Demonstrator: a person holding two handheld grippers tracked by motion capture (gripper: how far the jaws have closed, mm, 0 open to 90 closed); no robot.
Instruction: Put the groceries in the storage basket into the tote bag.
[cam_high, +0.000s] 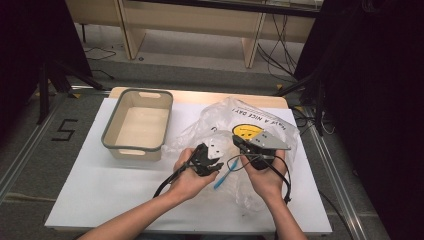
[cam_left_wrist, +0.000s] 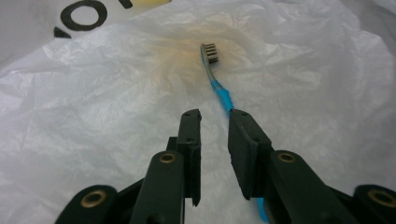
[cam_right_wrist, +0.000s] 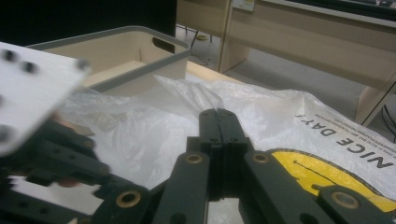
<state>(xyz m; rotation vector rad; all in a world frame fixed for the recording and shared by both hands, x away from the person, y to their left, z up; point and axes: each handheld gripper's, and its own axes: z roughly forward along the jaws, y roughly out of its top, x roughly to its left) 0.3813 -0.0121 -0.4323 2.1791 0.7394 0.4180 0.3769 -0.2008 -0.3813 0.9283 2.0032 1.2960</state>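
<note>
the left hand-held gripper (cam_left_wrist: 215, 116) has its jaws a little apart. the blue toothbrush (cam_left_wrist: 215, 77) lies on the plastic bag (cam_left_wrist: 93, 116) in front of it. in the left gripper view the handle passes close beside the right jaw and goes on under it, and the pads do not press on it. the bristle head points away from the gripper and rests on the crumpled white plastic.

the right hand-held gripper (cam_right_wrist: 218, 114) has its jaws fully together. i cannot tell if a fold of the thin bag is pinched between them; the tips rest against the plastic. the bag has a yellow print (cam_right_wrist: 317, 175) and black letters on it.

in the high view both hands are near the middle of the white worktop (cam_high: 90, 185), close to each other over the bag (cam_high: 235, 115), and the toothbrush (cam_high: 223, 176) sticks out between them toward the person. a beige bin with a grey rim (cam_high: 137, 125) stands on the worktop to the left of the bag, just beside it.
</note>
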